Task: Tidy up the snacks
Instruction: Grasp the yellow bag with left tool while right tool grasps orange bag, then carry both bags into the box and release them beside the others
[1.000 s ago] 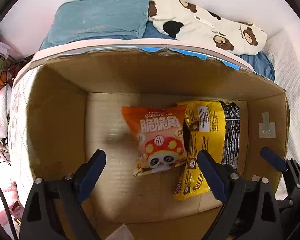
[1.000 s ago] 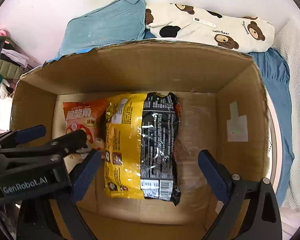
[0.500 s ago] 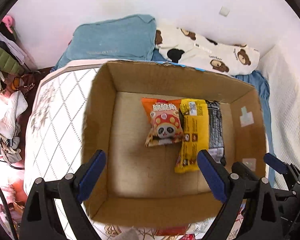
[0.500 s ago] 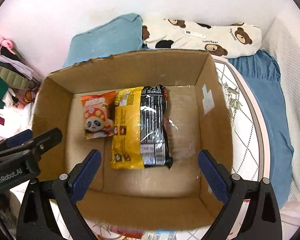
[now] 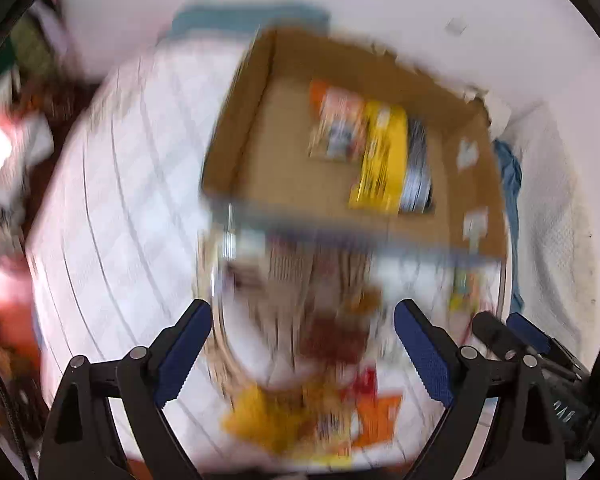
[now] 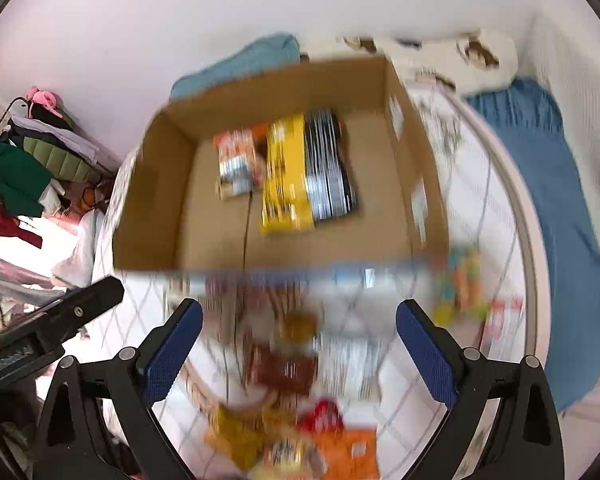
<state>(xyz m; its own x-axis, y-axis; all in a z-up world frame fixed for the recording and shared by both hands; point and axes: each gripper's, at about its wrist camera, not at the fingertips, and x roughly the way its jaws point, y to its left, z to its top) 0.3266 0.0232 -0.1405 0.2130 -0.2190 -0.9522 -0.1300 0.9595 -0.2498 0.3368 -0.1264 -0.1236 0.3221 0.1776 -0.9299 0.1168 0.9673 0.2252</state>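
Both of my views are smeared with motion blur, so I go by the large shapes. My left gripper (image 5: 302, 354) stands wide with nothing between its blue pads (image 5: 182, 352), hanging over the white quilted bed (image 5: 112, 208). My right gripper (image 6: 298, 350) is just as wide and also empty, its pads (image 6: 426, 354) apart over a loose pile of snack packets (image 6: 296, 436) that lies on the bed near its front edge; I can make out orange, yellow, red and brown wrappers there but cannot read any of them.

The open cardboard box (image 6: 156, 184) sits on the bed beyond that pile, towards the head end. On its floor, against the far wall, an orange snack bag (image 6: 236, 160) lies beside a yellow and black packet (image 6: 304, 176); the two touch along their long sides. The near half of the box floor is bare cardboard.

In the left view the same box (image 5: 236, 120) is up and to the right, with the orange bag (image 5: 334, 124) and the yellow and black packet (image 5: 392, 160) in its far right part. A further colourful packet (image 6: 462, 284) lies on the bed just outside the box's near right corner. Behind the box a teal pillow (image 6: 244, 60) and a bear-print pillow (image 6: 480, 60) rest against the wall, and a blue blanket (image 6: 548, 184) runs along the bed's right edge.
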